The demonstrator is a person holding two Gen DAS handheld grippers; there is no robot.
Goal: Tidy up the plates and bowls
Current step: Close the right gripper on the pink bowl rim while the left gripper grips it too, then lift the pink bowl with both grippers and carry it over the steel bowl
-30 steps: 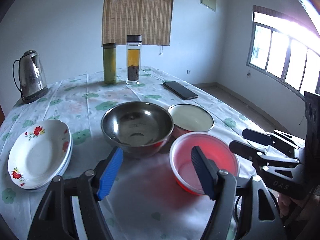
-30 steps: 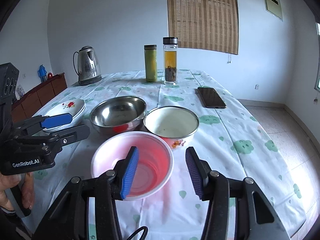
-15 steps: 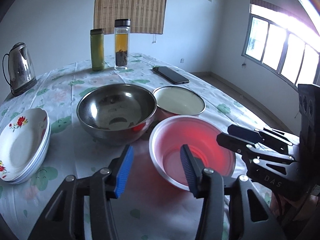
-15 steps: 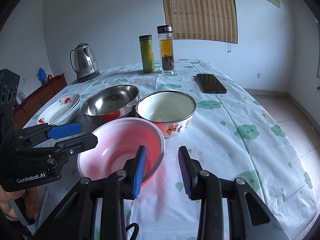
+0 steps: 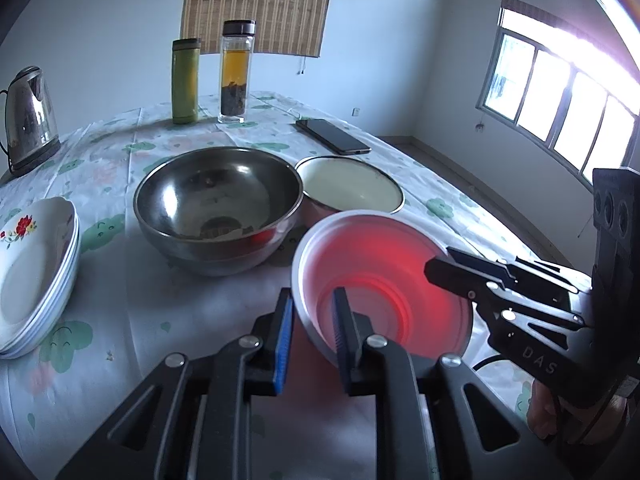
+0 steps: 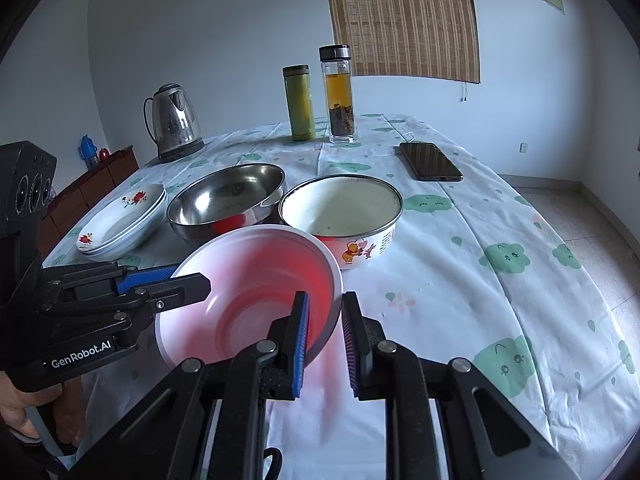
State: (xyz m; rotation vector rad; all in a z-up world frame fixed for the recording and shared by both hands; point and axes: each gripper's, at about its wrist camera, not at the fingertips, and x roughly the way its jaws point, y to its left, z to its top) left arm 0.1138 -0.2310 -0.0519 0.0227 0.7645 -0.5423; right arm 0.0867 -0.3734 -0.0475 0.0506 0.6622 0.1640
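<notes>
Left gripper (image 5: 310,316) and right gripper (image 6: 325,320) both clamped on opposite rims of the red bowl (image 5: 380,280), near table edge. Bowl underside hidden. Steel bowl (image 5: 218,204) and enamel bowl (image 6: 340,208) just behind; plate stack (image 5: 36,272) cut off far left.

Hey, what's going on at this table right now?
A person is holding a gripper in each hand, and both are clamped on the rim of the red plastic bowl: the left gripper on one side, the right gripper on the opposite side. The bowl looks tilted. Behind it sit a steel bowl, a cream enamel bowl and a stack of floral plates, none of them touched.
</notes>
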